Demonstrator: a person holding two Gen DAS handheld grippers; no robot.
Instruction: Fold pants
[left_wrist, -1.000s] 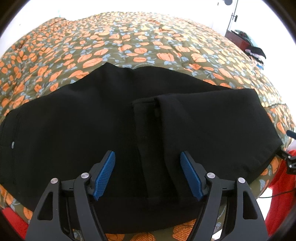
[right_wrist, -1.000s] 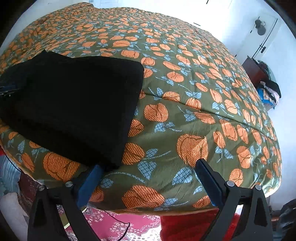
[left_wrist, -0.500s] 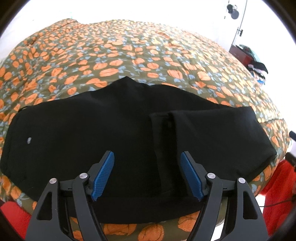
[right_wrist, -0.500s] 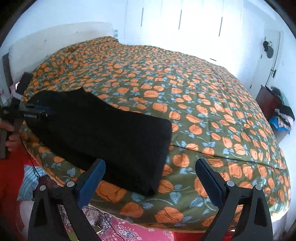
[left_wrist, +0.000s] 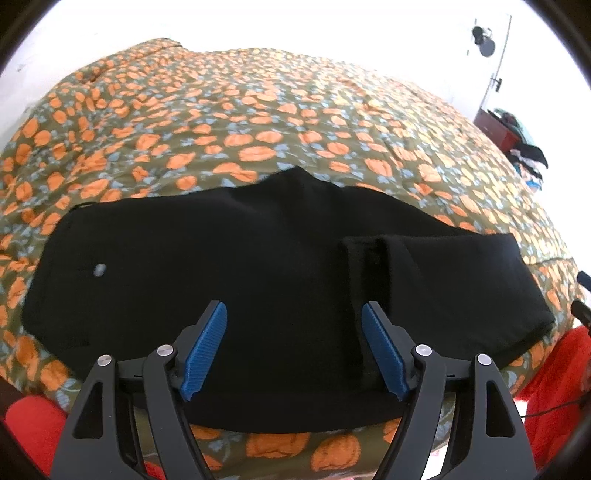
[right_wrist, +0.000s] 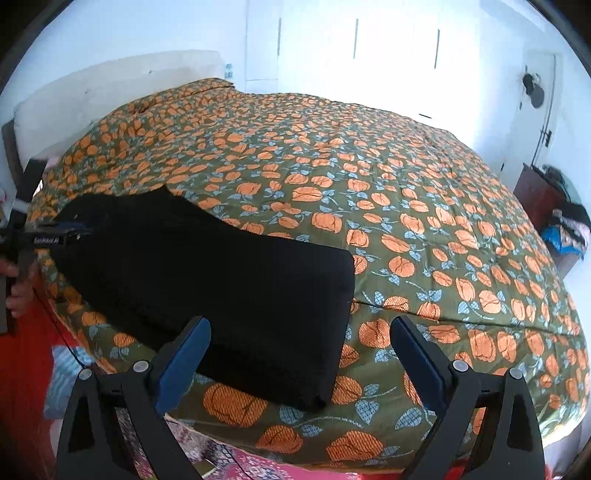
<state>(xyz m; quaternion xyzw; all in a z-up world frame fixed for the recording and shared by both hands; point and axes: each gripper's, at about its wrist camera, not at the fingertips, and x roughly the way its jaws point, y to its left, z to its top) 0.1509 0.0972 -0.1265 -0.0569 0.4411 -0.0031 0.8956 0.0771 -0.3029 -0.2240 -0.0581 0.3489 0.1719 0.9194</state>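
Observation:
Black pants (left_wrist: 236, 280) lie folded flat near the front edge of the bed, with a small grey button at the left end and a leg end folded over at the right. They also show in the right wrist view (right_wrist: 221, 280). My left gripper (left_wrist: 295, 347) is open and empty, held above the pants' near edge. My right gripper (right_wrist: 299, 354) is open and empty, held back over the pants' right end. The left gripper also shows at the far left of the right wrist view (right_wrist: 48, 238).
The bed has an olive bedspread with orange flowers (right_wrist: 406, 206). A dark red cabinet with piled clothes (right_wrist: 554, 214) stands at the right wall. White closet doors (right_wrist: 369, 48) are behind the bed. A red rug (left_wrist: 554, 369) lies below the bed's edge.
Both grippers have drawn back and up from the pants, so more of the bed and room shows. The pants lie still.

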